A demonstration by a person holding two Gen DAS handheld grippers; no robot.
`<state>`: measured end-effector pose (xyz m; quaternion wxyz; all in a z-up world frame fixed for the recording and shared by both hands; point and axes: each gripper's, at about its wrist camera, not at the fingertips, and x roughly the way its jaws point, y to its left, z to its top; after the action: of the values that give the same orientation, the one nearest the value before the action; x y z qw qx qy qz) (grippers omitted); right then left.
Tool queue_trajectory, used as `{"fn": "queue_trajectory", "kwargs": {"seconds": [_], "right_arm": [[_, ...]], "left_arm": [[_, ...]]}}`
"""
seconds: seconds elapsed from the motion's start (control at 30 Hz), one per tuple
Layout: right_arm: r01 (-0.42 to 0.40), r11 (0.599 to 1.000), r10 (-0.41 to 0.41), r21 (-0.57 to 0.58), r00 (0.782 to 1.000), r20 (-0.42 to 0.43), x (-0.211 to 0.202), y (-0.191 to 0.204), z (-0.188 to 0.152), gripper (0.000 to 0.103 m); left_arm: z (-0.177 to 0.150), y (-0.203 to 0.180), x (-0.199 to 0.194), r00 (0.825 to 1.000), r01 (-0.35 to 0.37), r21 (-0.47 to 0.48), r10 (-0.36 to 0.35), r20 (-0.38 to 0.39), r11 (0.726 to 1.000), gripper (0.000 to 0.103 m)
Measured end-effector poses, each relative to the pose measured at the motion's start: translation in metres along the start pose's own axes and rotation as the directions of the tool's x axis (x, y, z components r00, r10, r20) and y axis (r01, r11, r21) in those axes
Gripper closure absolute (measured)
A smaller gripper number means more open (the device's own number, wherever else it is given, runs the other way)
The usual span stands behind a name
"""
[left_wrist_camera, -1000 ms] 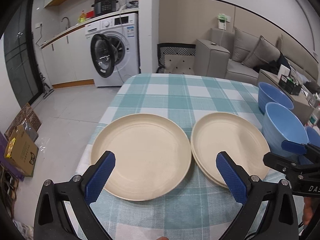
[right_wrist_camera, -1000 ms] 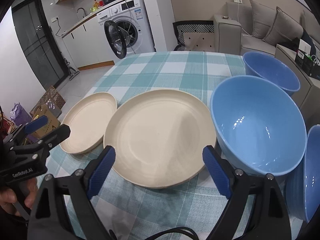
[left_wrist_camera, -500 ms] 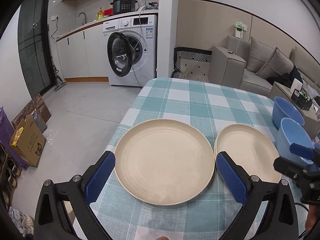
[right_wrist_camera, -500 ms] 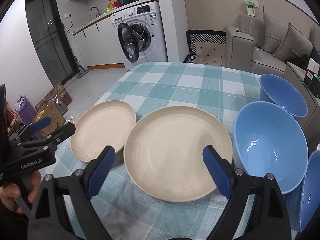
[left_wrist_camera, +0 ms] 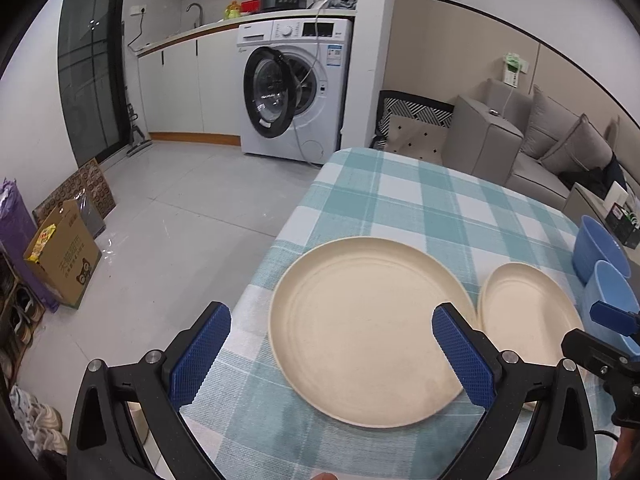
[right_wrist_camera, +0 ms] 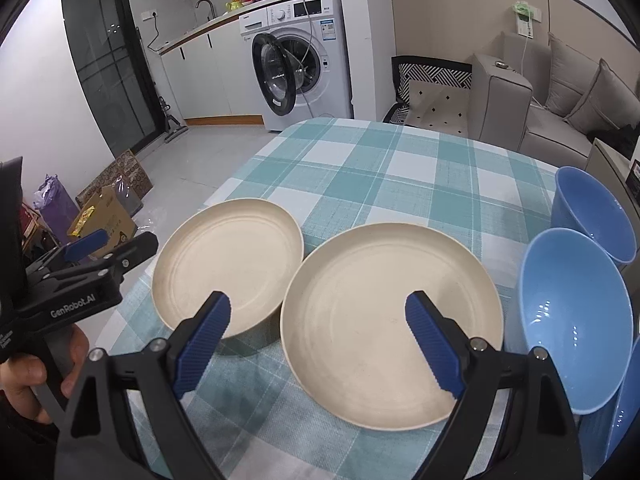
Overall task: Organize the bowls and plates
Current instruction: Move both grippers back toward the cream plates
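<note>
Two cream plates lie side by side on a teal checked tablecloth. The left plate lies at the table's left edge, the right plate beside it. Blue bowls stand at the right. My left gripper is open and empty, above the near side of the left plate. My right gripper is open and empty, above the near side of the right plate. The left gripper also shows in the right wrist view.
The table's left edge drops to a tiled floor with a cardboard box. A washing machine with its door open and a grey sofa stand beyond the table. A third blue bowl's rim shows at far right.
Both grippers have drawn back and up from the table, and the left one has swung left. The plates and bowls look smaller and have not moved. Both grippers stay open.
</note>
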<state>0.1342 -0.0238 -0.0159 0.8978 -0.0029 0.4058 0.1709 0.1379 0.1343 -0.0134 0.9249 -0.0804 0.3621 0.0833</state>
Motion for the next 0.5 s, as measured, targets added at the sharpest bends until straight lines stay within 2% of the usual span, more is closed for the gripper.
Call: {"fn": "queue_trajectory", "kwargs": {"seconds": [0.5], "right_arm": [[-0.023, 0.998, 0.019, -0.056, 0.997, -0.070, 0.053, 0.031, 0.019, 0.013]], "left_arm": [[-0.008, 0.039, 0.037, 0.996, -0.061, -0.060, 0.057, -0.070, 0.996, 0.000]]}}
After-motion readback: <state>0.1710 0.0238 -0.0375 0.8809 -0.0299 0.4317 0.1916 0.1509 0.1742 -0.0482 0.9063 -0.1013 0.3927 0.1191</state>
